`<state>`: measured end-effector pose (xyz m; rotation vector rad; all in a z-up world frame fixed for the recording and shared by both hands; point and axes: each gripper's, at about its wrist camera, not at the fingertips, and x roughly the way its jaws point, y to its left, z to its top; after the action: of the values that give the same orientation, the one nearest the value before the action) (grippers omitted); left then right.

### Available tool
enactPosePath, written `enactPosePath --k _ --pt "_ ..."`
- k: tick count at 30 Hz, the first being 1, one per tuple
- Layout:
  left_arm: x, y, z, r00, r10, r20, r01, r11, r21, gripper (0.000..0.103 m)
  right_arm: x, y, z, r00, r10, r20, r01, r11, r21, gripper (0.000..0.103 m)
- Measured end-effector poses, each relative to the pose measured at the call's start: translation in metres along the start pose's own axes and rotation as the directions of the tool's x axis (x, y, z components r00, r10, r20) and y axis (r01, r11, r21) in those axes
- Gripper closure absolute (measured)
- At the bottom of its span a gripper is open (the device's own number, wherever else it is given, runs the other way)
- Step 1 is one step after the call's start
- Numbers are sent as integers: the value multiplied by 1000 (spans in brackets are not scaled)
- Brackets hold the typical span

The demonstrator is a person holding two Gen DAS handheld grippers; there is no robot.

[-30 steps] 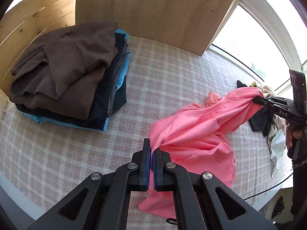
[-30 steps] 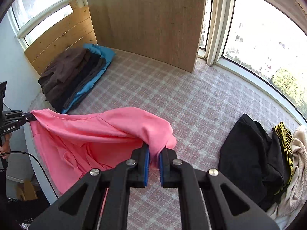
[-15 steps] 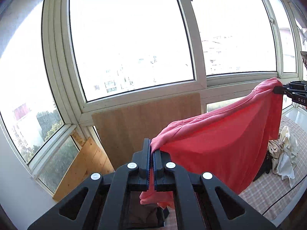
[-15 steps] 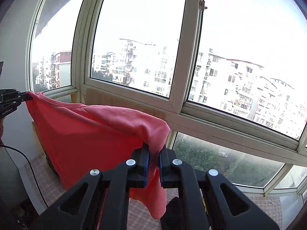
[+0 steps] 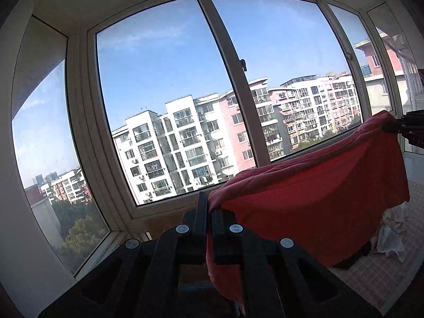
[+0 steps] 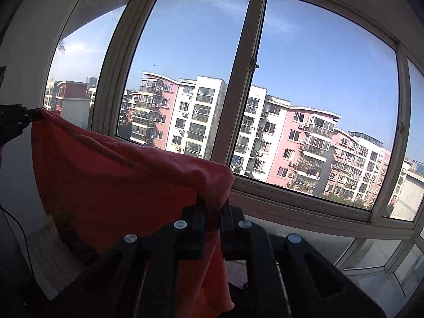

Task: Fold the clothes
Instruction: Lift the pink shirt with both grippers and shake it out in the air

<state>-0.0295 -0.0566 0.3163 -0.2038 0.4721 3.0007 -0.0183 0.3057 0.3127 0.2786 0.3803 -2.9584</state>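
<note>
Garment [image 5: 312,201] stretched between 2 grippers.

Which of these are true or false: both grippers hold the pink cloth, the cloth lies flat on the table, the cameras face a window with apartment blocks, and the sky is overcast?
1. Both grippers are clamped on the pink cotton garment. True: the left gripper and the right gripper each pinch an edge.
2. The garment lies flat on the table. False: it hangs stretched in the air between the grippers.
3. Both cameras face a white-framed window with pink and white apartment blocks outside. True.
4. The sky is overcast. False: it is blue with only thin wisps of cloud.
</note>
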Motion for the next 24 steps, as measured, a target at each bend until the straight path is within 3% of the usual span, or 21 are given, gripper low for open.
enactPosePath --k 6,9,13,16,18,20,24 --pt "-11 -2 5 1000 4 3 -4 999 32 101 -5 -2 -2 1000 -7 18 7 1000 -7 95" --pt "3 -3 8 1000 22 -16 -21 999 50 100 6 -7 -4 1000 -15 10 15 1000 -10 95" --pt "47 -10 -2 997 25 -80 -20 998 63 99 56 -17 -28 997 -10 -74 11 1000 16 95" --pt "104 -23 -29 985 5 -172 6 998 59 99 123 -22 -75 981 -2 -193 10 999 43 95" --pt "156 -40 -74 963 -32 -266 44 998 38 99 172 -22 -116 959 -10 -284 24 999 45 95" --pt "209 -57 -118 931 -69 -357 79 997 13 99 229 -23 -168 918 17 -395 17 997 81 95" --pt "312 -92 -208 839 -143 -525 139 989 -47 101 336 -18 -276 815 31 -578 35 994 102 95"
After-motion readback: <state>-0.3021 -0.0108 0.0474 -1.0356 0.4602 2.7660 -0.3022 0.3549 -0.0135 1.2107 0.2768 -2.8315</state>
